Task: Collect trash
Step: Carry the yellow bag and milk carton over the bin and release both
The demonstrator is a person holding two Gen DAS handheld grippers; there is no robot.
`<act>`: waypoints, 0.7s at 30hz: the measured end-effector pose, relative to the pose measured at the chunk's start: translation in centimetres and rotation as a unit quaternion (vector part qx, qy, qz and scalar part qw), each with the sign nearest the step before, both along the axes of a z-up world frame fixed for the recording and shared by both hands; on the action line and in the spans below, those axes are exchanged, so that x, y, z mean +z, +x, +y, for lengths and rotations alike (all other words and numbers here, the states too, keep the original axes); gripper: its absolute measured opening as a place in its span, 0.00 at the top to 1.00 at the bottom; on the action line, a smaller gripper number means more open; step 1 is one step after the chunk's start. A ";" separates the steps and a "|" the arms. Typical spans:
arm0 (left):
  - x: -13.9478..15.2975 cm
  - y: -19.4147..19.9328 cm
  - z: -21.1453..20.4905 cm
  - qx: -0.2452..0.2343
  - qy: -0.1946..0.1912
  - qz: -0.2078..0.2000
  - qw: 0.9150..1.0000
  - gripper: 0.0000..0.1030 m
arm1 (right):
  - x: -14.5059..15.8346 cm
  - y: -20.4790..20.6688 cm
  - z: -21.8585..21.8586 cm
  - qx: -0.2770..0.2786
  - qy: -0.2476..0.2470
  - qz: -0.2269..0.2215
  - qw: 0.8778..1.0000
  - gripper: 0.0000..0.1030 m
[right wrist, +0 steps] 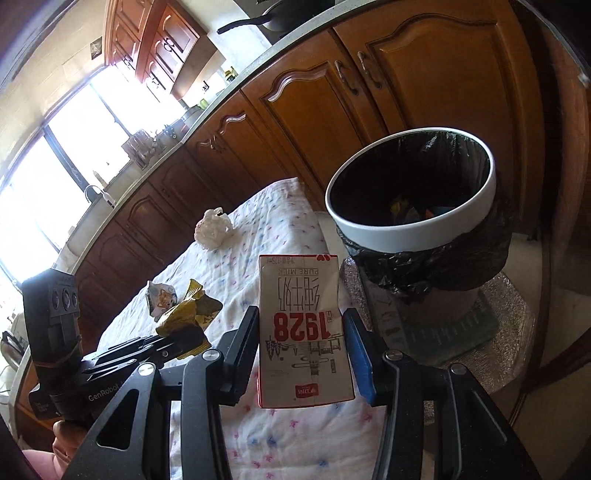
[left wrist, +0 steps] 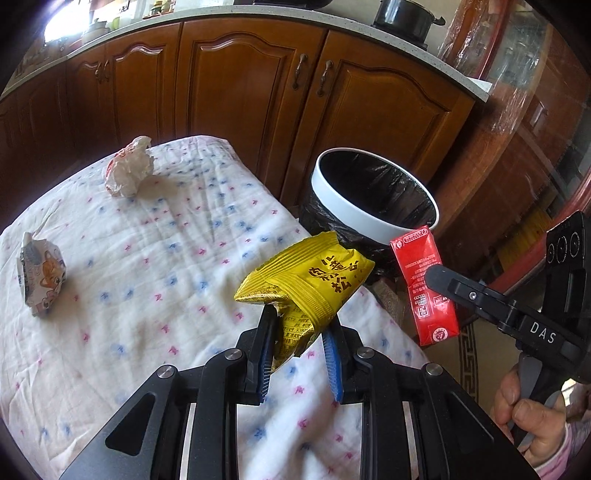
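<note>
My left gripper (left wrist: 301,319) is shut on a yellow snack wrapper (left wrist: 310,280) and holds it above the table's right edge; the wrapper also shows in the right wrist view (right wrist: 186,314). My right gripper (right wrist: 301,314) is shut on a red and white milk carton (right wrist: 303,328), held upside down near the bin; the carton also shows in the left wrist view (left wrist: 424,284). The white-rimmed trash bin (right wrist: 410,227) with a black liner stands on the floor beyond the table, some trash inside. A crumpled white wrapper (left wrist: 129,168) and a cartoon-printed wrapper (left wrist: 40,275) lie on the table.
The table carries a white cloth with pink and blue flecks (left wrist: 166,240). Brown kitchen cabinets (left wrist: 240,81) stand behind the table and bin (left wrist: 373,199). A silver mat (right wrist: 491,332) lies under the bin. A black pot (left wrist: 402,16) sits on the counter.
</note>
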State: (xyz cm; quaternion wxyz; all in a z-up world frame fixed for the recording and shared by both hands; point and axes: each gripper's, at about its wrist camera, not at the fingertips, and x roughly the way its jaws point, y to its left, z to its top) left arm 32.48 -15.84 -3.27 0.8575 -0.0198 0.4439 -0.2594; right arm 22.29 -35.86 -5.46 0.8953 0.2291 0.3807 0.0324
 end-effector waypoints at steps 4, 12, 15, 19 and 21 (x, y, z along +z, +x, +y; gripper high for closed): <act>0.2 1.0 -1.7 -0.010 -0.002 -0.003 1.000 0.78 | 0.5 0.5 -1.4 -0.013 -0.003 -0.007 1.000 0.55; 1.0 3.9 -5.2 -0.038 0.000 -0.012 0.999 0.78 | 1.8 2.3 -4.7 -0.040 -0.015 -0.018 0.999 0.55; 1.4 5.1 -6.8 -0.049 0.004 -0.018 0.999 0.78 | 2.5 3.2 -5.9 -0.047 -0.027 -0.020 0.998 0.55; 2.0 7.2 -9.0 -0.063 0.009 -0.022 0.998 0.78 | 2.9 4.6 -7.8 -0.062 -0.027 -0.022 0.997 0.55; 1.9 8.5 -10.1 -0.070 0.014 -0.019 0.997 0.78 | 3.0 5.2 -8.9 -0.071 -0.021 -0.021 0.997 0.55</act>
